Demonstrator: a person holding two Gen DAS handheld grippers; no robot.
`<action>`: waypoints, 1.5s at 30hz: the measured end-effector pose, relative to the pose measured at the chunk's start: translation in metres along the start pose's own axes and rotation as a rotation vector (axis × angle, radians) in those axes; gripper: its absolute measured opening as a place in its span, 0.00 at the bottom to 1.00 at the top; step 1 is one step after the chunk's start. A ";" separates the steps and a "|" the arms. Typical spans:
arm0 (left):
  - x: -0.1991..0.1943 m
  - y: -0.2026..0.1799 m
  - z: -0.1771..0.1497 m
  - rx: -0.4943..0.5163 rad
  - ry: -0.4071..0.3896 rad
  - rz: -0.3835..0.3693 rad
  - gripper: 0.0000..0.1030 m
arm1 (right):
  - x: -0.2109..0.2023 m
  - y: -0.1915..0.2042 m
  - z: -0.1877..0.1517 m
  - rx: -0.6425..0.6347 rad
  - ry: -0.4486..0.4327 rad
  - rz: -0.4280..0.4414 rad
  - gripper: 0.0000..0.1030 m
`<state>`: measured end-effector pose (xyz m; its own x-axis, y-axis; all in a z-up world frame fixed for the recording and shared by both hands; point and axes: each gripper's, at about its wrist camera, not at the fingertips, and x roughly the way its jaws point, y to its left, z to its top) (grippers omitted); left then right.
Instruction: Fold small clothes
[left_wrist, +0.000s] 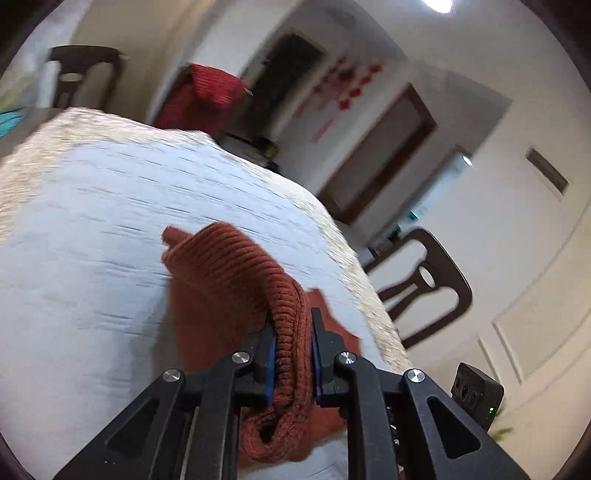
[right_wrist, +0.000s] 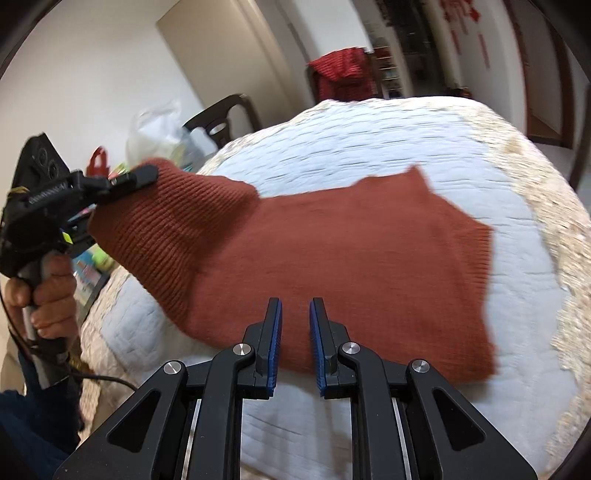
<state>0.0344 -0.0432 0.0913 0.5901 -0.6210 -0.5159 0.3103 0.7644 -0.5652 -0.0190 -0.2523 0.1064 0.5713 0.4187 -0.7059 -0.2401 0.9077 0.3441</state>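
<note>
A small rust-brown ribbed knit sweater lies spread on a pale blue quilted cover. My left gripper is shut on a bunched ribbed edge of the sweater and lifts that end off the cover. In the right wrist view the left gripper shows at the far left, holding the raised end. My right gripper is open with a narrow gap and empty, hovering over the sweater's near edge.
The quilt has a cream fringe border. Dark wooden chairs stand around the table. One chair has a red garment draped over it. Plastic bags and clutter sit at the left.
</note>
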 end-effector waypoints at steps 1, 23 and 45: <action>0.014 -0.006 -0.002 0.004 0.028 -0.015 0.16 | -0.004 -0.006 0.000 0.013 -0.007 -0.011 0.15; 0.025 0.036 -0.030 0.023 0.078 0.076 0.38 | 0.008 -0.029 0.007 0.208 0.050 0.310 0.52; 0.036 0.034 -0.038 0.123 0.079 0.131 0.38 | 0.042 -0.050 0.038 0.368 0.092 0.258 0.14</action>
<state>0.0381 -0.0467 0.0294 0.5722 -0.5232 -0.6315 0.3266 0.8517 -0.4097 0.0470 -0.2811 0.0833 0.4535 0.6453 -0.6148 -0.0612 0.7107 0.7008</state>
